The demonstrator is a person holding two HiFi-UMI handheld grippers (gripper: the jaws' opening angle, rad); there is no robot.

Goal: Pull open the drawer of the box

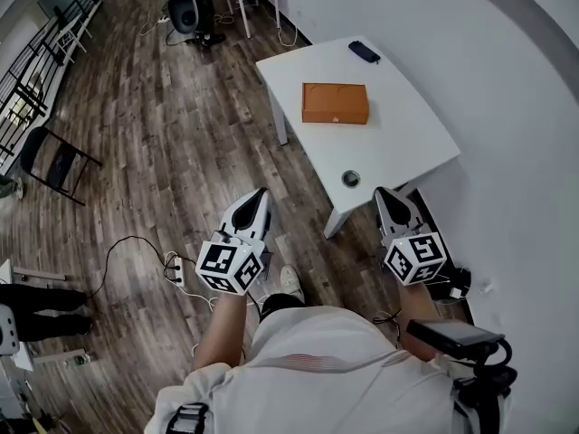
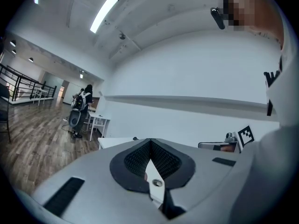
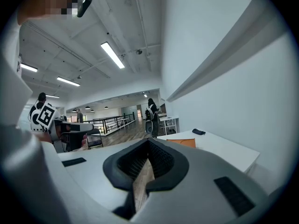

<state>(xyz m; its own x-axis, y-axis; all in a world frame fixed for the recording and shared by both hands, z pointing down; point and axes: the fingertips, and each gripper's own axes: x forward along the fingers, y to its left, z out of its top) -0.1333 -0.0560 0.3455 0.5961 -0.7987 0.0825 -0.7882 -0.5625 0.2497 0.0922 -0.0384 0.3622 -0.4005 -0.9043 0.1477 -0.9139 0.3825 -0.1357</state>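
Observation:
The box [image 1: 335,103] is a flat orange carton lying on the white table [image 1: 398,143], well ahead of me; its drawer looks closed. From the right gripper view the box [image 3: 183,142] shows just past the jaws, far off. I hold both grippers low in front of my body, short of the table's near corner. The left gripper [image 1: 261,193] is shut with nothing in it, its tips meeting [image 2: 149,141]. Over on the other side, the right gripper [image 1: 384,193] is also shut and empty [image 3: 148,143]. Neither touches the box.
A black flat device [image 1: 365,51] lies at the table's far end and a round metal fitting [image 1: 350,178] near its front corner. A white wall runs along the right. On the wood floor are a folding chair [image 1: 59,163], cables and a power strip [image 1: 178,269].

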